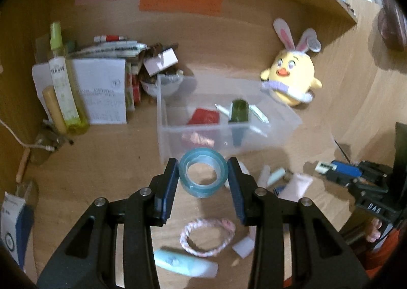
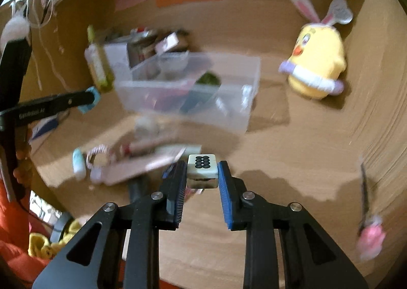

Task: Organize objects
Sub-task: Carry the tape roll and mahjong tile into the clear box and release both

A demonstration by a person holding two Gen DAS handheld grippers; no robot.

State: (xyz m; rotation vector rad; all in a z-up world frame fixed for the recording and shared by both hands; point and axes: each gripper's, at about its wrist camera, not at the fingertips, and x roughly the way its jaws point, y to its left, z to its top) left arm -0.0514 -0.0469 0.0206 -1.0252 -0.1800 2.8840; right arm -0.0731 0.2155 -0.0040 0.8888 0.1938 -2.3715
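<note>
Blue-padded fingers of the left tool were clamped on a roll of clear tape, its pale blue ring gripped on both sides and held above the wooden table. Just beyond the tape stood a clear plastic bin, divided into compartments; a red packet lay in its left compartment and a dark green item stood upright at the divider, with small white tubes beside it. A yellow plush chick with rabbit ears sat behind the bin to the right. To the left of the bin stood a tall yellow-green spray bottle in front of white papers. Beneath the left tool lay a pink-and-white braided ring and a pale blue tube.

The right tool was clamped on a mahjong tile, its face of black circles turned upward, held clear of the table. In the right wrist view the bin and the plush chick were blurred, and the left tool showed at the left edge with the tape between its fingers.
</note>
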